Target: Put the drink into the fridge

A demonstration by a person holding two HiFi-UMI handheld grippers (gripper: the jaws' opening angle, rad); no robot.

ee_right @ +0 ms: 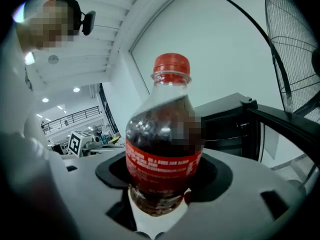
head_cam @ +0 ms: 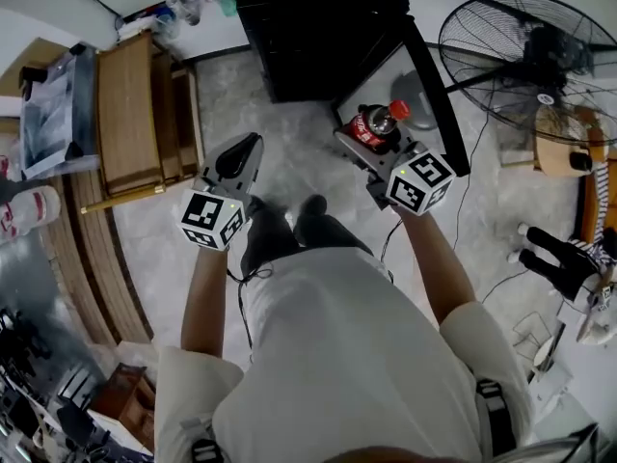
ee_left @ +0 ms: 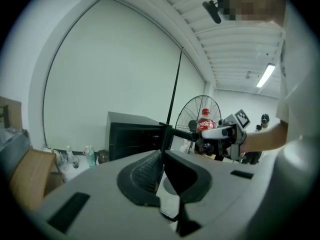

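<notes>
1. The right gripper point(head_cam: 374, 135) is pinching the cola bottle point(ee_right: 162, 149) low on its body, with one jaw on each side. The bottle is up in the air, just in front of the black fridge point(head_cam: 318, 27) and close to the fridge's open door point(head_cam: 436, 95).
2. The left gripper point(ee_left: 160, 176) has its jaws pressed together with nothing in them. It is a bit farther back from the fridge and off to the left of the door.
3. I think the step now is to carry the bottle into the fridge. The grip is low, so the top could wobble, and a firm squeeze and a slow move would help. The bottle should go in through the opening without bumping the door's edge. The inside of the fridge looks dark, so I cannot tell where a shelf is.
4. The bottle stands tall. Its long side goes up and down, with the red cap point(ee_right: 171, 65) on top and the bottom pointing down. Held this way, it can be set down flat on its bottom.
</notes>
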